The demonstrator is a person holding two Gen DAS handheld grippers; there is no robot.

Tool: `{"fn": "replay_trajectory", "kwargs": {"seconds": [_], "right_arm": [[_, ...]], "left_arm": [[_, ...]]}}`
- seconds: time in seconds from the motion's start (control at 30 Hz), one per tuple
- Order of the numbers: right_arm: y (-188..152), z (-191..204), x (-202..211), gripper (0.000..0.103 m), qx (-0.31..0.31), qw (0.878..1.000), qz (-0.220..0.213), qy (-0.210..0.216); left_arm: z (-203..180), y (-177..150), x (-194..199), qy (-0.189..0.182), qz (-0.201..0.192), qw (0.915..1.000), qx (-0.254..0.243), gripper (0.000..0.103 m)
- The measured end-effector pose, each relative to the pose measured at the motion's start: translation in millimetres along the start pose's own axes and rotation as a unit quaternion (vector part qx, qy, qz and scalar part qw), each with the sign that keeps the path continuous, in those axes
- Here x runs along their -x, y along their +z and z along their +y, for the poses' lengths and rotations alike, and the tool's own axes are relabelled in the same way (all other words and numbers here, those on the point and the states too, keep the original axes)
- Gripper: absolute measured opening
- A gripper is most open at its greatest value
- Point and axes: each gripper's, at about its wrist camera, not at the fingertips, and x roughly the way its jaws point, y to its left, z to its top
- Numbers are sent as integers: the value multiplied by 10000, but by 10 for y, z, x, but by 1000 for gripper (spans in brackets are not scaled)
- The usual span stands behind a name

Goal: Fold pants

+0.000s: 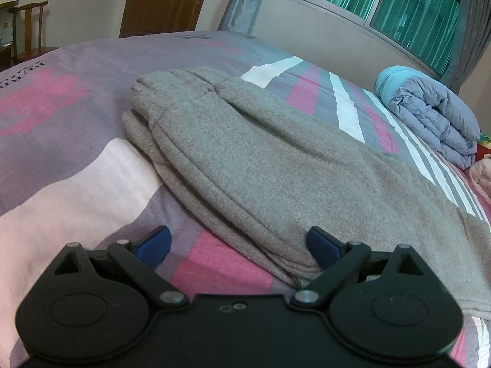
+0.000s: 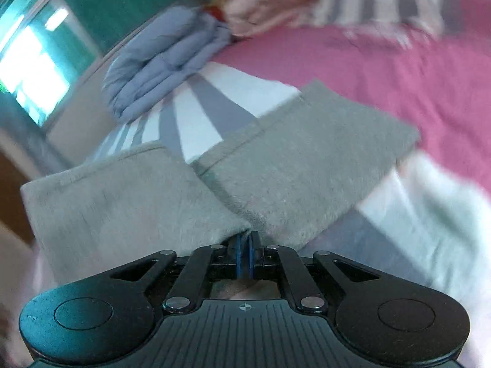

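Lying ahead of the wide-apart left gripper (image 1: 237,247) on the bed (image 1: 76,116), the pants (image 1: 260,165) look soft and floppy; right gripper (image 2: 244,247) jaws are clamped on an edge, a sound hold.

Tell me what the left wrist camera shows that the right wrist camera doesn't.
Only the left wrist view shows the brown door, a wooden chair, and the left gripper open, one blue finger beside the pants' folded edge. Only the right wrist view shows the right gripper shut on the pants, with two cloth ends spreading away from its closed fingers; that picture is motion-blurred. Both show the grey pants, the striped pink and grey bedsheet, the folded blue quilt and the green-curtained window.
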Motion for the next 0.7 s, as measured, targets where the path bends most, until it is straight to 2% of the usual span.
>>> {"fn": "replay_trajectory", "kwargs": {"seconds": [0.1,0.2,0.27,0.37,0.5,0.57,0.63,0.7], "right_arm": [[-34,228,71,14,901,9959,-87,29],[-187,376,105,16,1431,9896,-8,133],[-347,534,96,19,1864,9823,-111,-133],[-466,684,65,35,2424,9675,-441,-561],[-483,783,-16,35,2883,9535,-699,-540],[-474,856,-74,35,3322,9388,-791,-438],[-512,926,-120,35,3829,9184,-936,-339],[-496,971,-220,35,4088,9067,-1002,-257]], "left_arm": [[3,3,1,-3,-1,10000,7,90],[1,6,0,-2,-1,10000,5,90],[0,5,0,-4,3,10000,3,90],[1,7,1,-16,8,10000,-3,90],[0,4,0,-23,2,10000,-2,90],[1,4,-1,-25,5,10000,0,90],[1,4,-2,-22,6,10000,-1,90],[2,5,-2,-22,6,10000,0,90]]}}
